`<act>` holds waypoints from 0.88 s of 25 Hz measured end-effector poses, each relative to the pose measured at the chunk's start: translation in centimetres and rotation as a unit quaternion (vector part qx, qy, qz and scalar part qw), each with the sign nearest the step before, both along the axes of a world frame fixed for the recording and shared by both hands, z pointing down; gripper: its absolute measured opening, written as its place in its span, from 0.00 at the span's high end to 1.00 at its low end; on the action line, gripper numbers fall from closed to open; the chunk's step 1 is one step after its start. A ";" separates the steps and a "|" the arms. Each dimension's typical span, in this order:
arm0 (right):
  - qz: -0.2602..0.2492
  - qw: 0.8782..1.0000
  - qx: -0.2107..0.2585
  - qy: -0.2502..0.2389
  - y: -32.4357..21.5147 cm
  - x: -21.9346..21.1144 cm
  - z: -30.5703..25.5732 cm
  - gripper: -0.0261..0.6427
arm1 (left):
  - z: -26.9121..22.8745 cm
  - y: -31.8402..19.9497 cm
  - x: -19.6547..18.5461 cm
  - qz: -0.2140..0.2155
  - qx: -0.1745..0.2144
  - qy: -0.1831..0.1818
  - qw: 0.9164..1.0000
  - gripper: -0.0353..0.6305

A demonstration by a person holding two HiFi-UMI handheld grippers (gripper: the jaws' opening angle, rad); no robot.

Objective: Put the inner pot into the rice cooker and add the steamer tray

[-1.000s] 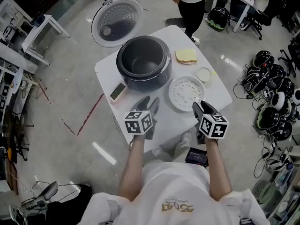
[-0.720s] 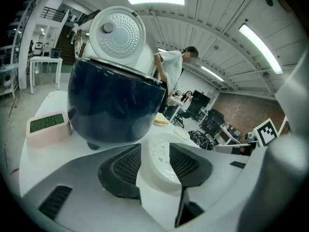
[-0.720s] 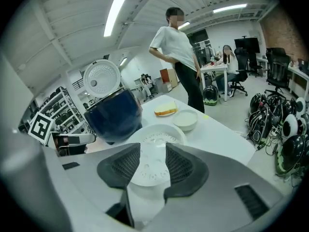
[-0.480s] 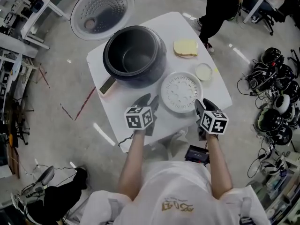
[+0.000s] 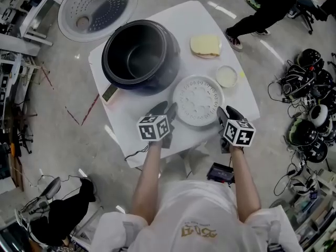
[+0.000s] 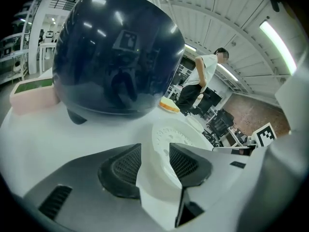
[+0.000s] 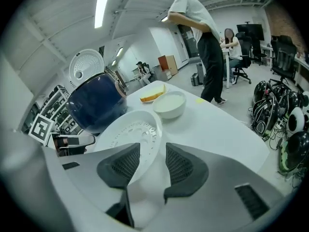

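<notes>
Left gripper (image 5: 166, 111) and right gripper (image 5: 224, 114) both gape wide at the tray's (image 5: 198, 100) 8 and 4 o'clock.

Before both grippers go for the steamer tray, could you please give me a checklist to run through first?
1. Lid of rice cooker open: ok.
2. Inner pot seated in rice cooker: cannot tell.
3. Steamer tray flat on table, nothing on it: ok.
4. Left gripper open by tray's rim: ok.
5. Right gripper open by opposite rim: ok.
6. Small bowl apart from tray: ok.
</notes>
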State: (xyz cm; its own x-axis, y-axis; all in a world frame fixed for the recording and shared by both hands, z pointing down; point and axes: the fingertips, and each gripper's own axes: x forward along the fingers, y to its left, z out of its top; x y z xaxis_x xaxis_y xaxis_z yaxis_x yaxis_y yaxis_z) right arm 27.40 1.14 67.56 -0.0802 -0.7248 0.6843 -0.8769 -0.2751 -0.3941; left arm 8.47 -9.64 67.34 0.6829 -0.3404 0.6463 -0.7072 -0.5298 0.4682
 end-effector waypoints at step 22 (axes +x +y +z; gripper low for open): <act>-0.040 0.998 0.014 -0.051 -1.1 -0.8 -0.4 0.80 | -0.2 1.0 1.4 -0.026 -0.016 -0.001 1.000 0.82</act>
State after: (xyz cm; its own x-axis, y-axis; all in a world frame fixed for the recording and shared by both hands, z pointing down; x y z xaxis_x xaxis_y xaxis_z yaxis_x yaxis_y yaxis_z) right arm 26.56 0.02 67.17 -0.2075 -0.7319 0.6491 -0.8507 -0.1926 -0.4891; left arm 9.89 -8.64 67.11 0.6635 -0.3549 0.6586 -0.7343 -0.4776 0.4824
